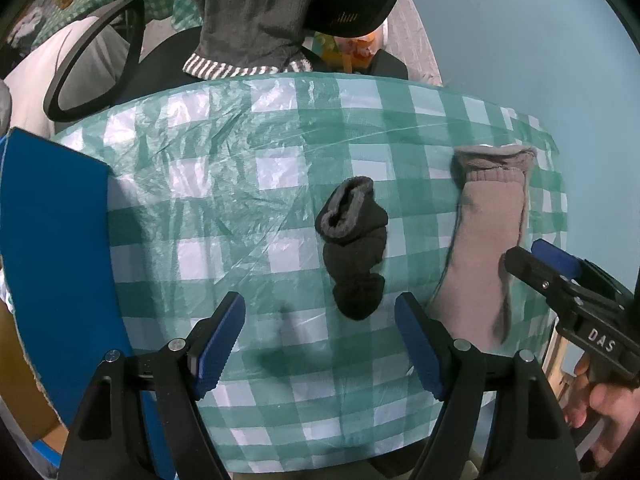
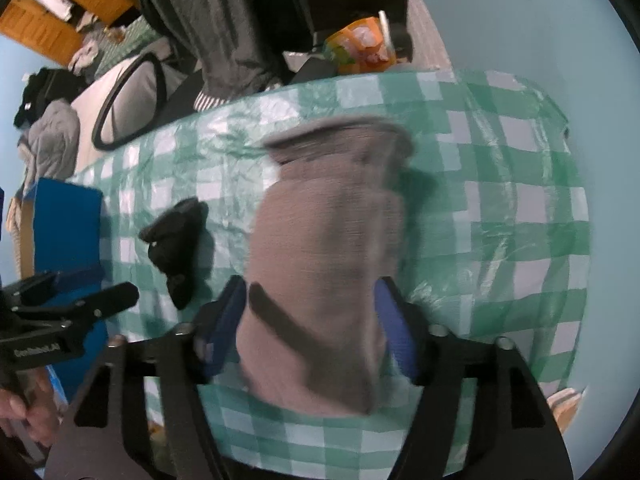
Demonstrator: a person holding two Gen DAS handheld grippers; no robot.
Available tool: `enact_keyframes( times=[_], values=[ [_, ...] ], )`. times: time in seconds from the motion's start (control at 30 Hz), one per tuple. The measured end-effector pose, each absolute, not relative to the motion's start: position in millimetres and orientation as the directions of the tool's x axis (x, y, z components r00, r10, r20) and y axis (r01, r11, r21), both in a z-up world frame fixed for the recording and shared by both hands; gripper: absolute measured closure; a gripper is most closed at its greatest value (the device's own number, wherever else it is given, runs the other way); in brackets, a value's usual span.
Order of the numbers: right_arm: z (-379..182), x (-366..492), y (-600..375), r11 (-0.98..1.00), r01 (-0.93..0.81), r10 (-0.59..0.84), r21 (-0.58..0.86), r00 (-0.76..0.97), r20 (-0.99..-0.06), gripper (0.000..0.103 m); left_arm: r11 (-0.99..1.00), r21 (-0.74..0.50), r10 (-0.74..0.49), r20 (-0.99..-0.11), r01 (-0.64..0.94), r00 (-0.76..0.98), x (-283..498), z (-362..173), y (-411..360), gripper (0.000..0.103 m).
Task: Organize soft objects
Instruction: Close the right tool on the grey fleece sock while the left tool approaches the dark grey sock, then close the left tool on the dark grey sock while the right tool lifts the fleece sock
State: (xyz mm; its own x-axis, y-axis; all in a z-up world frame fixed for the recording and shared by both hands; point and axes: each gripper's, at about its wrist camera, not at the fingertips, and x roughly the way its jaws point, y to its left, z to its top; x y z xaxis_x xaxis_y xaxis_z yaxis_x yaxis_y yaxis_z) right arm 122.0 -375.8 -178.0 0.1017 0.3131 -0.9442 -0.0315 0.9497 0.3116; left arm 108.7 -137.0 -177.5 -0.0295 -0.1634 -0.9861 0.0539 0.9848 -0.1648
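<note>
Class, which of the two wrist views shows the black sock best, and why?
The left wrist view: the black sock lies sharp and whole near the middle of the checked cloth, its grey cuff lining visible. In the right wrist view it is smaller, off to the left, with little detail.

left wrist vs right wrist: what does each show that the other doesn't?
Left wrist only: the left gripper, jaws open over bare checked cloth just short of the crumpled black sock.

Right wrist only: orange cardboard boxes in the background, and the right gripper with the sock between its open jaws.

Both: the long grey-beige sock, black sock, green-and-white checked tablecloth, blue box.
</note>
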Motion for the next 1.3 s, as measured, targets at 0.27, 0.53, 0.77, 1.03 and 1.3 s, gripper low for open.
enact_keyframes(
  times=[0.27,0.53,0.77,1.03,1.3],
  values=[
    [-188.2,124.7,-377.7,0.944,-0.018,0.329,0.328,0.084,-0.941,0.032,0.986,-0.151,-0.148,-0.988,0.074,-0.038,118.5,-184.8,-155.6,0.024],
    [-188.1,119.6,-391.1,0.942,0.008,0.334,0.336,0.089,-0.938,0.032,0.992,-0.099,-0.095,-0.994,0.075,-0.062,130.1,-203.4,-173.9,0.024],
    [-186.1,118.6,-395.6,0.941,0.008,0.336,0.338,0.094,-0.937,0.031,0.997,-0.039,-0.037,-0.998,0.071,-0.042,136.7,-213.3,-177.7,0.024],
    [-188.1,126.5,-392.3,0.941,-0.011,0.337,0.338,0.081,-0.938,0.031,0.995,-0.045,-0.042,-0.998,0.088,-0.041,133.6,-220.4,-179.0,0.059],
    [-188.3,134.1,-378.1,0.940,-0.031,0.342,0.340,0.083,-0.936,0.031,0.994,-0.038,-0.039,-0.999,0.101,0.005,123.4,-203.4,-169.9,0.061]
  ],
)
